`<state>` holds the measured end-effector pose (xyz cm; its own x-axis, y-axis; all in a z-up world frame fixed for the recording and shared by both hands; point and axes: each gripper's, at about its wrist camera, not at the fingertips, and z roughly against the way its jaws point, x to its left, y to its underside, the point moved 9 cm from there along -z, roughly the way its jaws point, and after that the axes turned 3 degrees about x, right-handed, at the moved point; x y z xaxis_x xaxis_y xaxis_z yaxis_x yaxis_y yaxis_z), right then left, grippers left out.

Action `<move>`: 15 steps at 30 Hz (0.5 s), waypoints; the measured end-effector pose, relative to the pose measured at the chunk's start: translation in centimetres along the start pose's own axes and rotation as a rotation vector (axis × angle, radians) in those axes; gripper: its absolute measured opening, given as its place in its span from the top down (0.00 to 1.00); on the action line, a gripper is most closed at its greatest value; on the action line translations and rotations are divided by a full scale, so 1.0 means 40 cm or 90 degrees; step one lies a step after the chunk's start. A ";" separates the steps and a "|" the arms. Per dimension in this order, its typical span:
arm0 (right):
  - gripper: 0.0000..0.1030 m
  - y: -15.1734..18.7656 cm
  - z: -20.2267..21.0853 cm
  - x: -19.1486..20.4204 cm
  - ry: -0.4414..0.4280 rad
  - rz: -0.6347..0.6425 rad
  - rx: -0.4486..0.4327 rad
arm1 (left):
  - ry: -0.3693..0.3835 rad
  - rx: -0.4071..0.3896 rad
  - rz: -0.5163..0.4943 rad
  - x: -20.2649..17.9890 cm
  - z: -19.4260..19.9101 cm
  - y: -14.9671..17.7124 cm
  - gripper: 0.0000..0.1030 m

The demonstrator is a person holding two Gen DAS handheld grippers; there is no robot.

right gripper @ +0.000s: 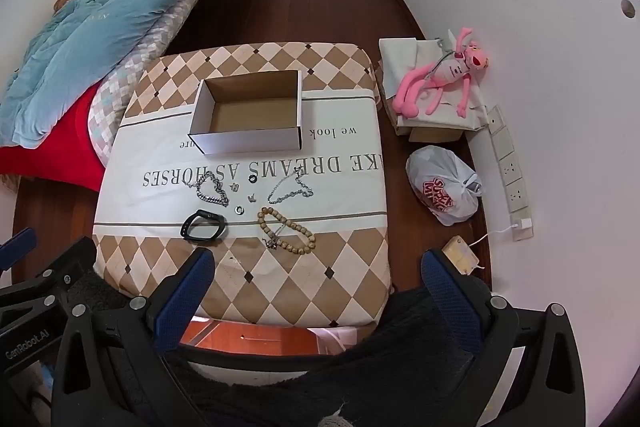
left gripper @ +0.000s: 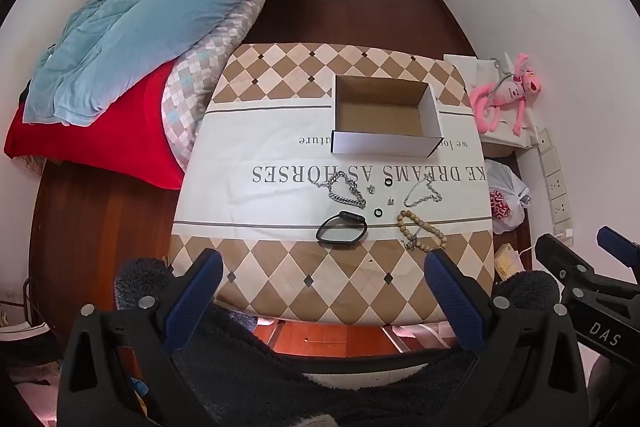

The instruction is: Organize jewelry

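Observation:
An empty white cardboard box (left gripper: 384, 143) (right gripper: 248, 143) stands on the clothed table (left gripper: 280, 155) (right gripper: 160, 195). In front of it lie a thick silver chain (left gripper: 346, 191) (right gripper: 210, 191), a thin silver chain (left gripper: 424, 193) (right gripper: 290, 191), a black watch band (left gripper: 341, 228) (right gripper: 203, 225), a wooden bead bracelet (left gripper: 420, 230) (right gripper: 286, 230), two black rings (left gripper: 387, 182) (right gripper: 252, 179) and small silver pieces (left gripper: 371, 189). My left gripper (left gripper: 322, 269) is open and empty above the table's near edge. My right gripper (right gripper: 318, 269) is open and empty beside it.
A bed with a blue quilt (left gripper: 152, 7) and red blanket (left gripper: 100, 139) is at the left. A pink plush toy (right gripper: 440, 75), a white plastic bag (right gripper: 444, 187) and wall sockets (right gripper: 512, 167) are at the right on the wooden floor.

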<state>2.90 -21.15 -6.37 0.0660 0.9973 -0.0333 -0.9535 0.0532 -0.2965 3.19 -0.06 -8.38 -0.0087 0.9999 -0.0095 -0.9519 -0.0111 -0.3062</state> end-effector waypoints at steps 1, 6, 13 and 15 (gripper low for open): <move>0.00 -0.001 0.001 0.000 -0.001 -0.001 -0.004 | 0.000 -0.001 -0.001 -0.001 0.001 0.000 0.00; 0.00 -0.002 0.008 -0.001 0.000 0.001 -0.003 | -0.003 -0.002 -0.004 -0.006 0.001 -0.002 0.00; 0.00 -0.005 0.008 -0.004 0.000 -0.001 -0.001 | 0.001 -0.007 -0.001 -0.005 0.013 -0.006 0.00; 0.00 -0.003 0.010 -0.004 0.002 0.001 -0.005 | 0.002 -0.005 0.000 -0.003 0.012 -0.007 0.00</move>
<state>2.91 -21.29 -5.95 0.0660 0.9972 -0.0365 -0.9513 0.0518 -0.3038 3.30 -0.18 -7.83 -0.0077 0.9999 -0.0123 -0.9494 -0.0111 -0.3139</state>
